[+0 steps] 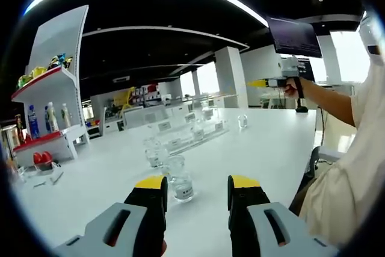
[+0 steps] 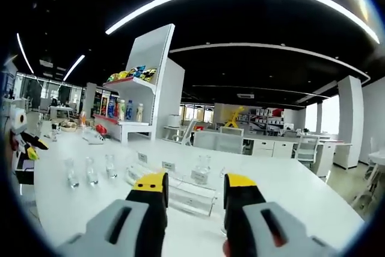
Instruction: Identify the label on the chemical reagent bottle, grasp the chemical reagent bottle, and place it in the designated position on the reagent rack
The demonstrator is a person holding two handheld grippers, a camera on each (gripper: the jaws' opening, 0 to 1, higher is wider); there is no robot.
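Left gripper view: left gripper [image 1: 197,192] released, jaws parted and empty, aimed at nearest bottle [image 1: 182,185] standing on white table [image 1: 264,148], apparently to line up a grasp and read the label. Bottle upright, long axis vertical, neck up; label too small to read. Right gripper view: right gripper [image 2: 195,192] likewise released, empty, hovering before clear rack [image 2: 190,195], probably waiting.

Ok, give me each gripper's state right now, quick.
Left gripper: open, holding nothing, a small glass bottle ahead between the jaws.
Right gripper: open, holding nothing.
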